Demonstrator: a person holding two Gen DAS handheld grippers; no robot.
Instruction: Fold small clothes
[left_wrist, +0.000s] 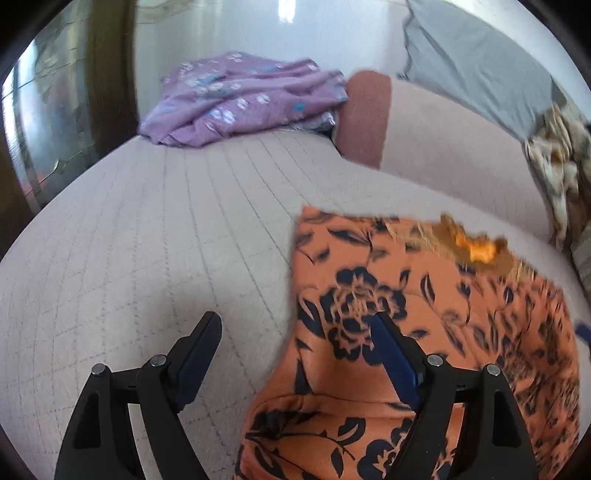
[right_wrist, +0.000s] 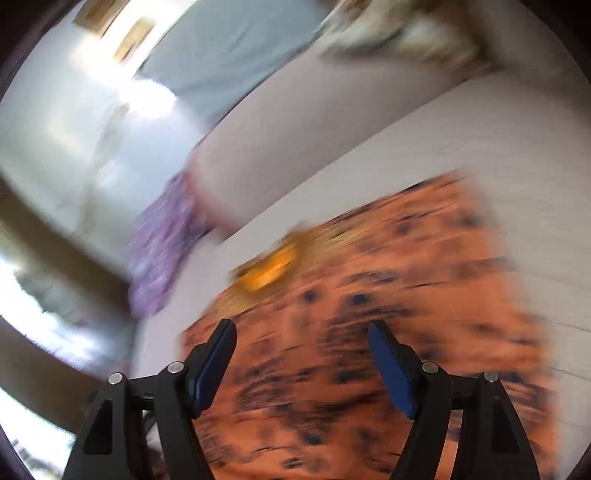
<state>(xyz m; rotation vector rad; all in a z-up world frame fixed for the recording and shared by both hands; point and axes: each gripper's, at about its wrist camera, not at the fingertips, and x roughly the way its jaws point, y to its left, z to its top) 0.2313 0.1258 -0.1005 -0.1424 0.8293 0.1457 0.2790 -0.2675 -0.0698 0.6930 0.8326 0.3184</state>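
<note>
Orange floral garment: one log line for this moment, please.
orange floral garment: flat on bed | left gripper: open, empty | right gripper: open, empty | purple garment: aside

Quilted pale bedcover (left_wrist: 147, 229), pink bolster with rust end (left_wrist: 424, 140), grey pillow (left_wrist: 472, 62), patterned cushion (left_wrist: 557, 158)

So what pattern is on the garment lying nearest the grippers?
Orange garment with dark navy flowers and leaves; clearest in the left wrist view.

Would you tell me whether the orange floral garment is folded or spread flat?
Partly folded: the orange floral garment shows a doubled-over roll along its near edge.
</note>
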